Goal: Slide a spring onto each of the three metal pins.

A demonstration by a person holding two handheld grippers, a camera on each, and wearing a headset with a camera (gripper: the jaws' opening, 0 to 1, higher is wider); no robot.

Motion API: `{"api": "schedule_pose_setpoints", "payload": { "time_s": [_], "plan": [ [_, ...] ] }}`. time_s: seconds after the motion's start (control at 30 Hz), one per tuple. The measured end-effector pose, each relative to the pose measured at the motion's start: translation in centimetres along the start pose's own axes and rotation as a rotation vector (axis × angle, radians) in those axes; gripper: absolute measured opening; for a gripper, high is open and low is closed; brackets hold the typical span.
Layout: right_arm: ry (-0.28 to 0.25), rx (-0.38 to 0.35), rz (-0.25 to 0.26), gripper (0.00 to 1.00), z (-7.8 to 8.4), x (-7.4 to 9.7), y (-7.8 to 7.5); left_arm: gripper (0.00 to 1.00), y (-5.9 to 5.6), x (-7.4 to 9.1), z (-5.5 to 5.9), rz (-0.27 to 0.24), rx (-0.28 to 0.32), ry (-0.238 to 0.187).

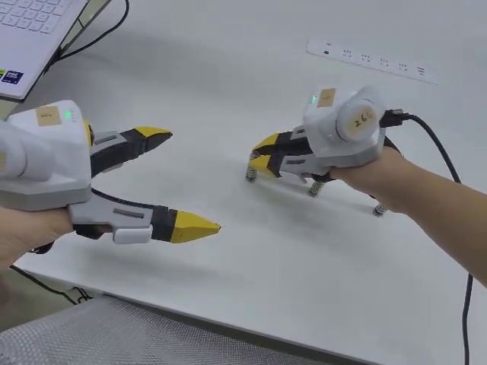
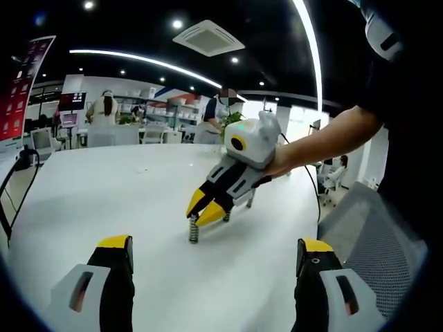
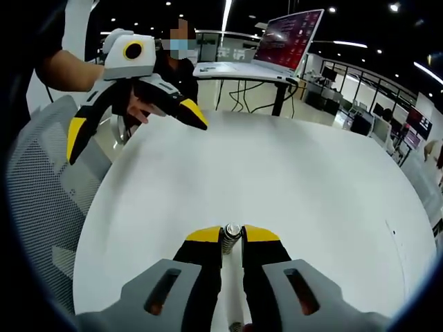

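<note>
Your right gripper [image 1: 259, 158] had its fingers pinched shut on the top of a spring [image 3: 232, 234], which stood upright on the bench [image 1: 304, 258] between the yellow tips. A second spring [image 1: 314, 188] and a third spring [image 1: 378, 211] stood behind those fingers. Your left gripper [image 1: 192, 181] hung well apart, fingers spread wide.

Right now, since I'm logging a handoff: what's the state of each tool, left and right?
Left tool: open, holding nothing.
Right tool: closed on the upright spring.
</note>
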State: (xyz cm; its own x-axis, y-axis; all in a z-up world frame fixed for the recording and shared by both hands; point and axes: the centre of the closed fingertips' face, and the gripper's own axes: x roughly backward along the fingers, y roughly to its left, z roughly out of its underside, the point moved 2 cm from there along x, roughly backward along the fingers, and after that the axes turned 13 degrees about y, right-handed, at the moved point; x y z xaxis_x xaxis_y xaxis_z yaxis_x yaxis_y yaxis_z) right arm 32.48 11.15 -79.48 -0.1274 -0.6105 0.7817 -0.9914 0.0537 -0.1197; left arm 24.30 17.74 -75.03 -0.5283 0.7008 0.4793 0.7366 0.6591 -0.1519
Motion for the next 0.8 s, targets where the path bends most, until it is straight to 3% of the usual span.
{"api": "schedule_pose_setpoints", "payload": {
  "time_s": [0.47, 0.8],
  "plan": [
    [-0.002, -0.066, 0.003, 0.09, -0.18, -0.06, -0.27, 0.95, -0.21, -0.15, -0.25, 0.003, -0.004, 0.0],
    [-0.001, -0.071, -0.006, 0.09, -0.12, 0.02, 0.08, 0.95, -0.3, -0.03, -0.38, 0.002, -0.006, 0.002]
  ]
}}
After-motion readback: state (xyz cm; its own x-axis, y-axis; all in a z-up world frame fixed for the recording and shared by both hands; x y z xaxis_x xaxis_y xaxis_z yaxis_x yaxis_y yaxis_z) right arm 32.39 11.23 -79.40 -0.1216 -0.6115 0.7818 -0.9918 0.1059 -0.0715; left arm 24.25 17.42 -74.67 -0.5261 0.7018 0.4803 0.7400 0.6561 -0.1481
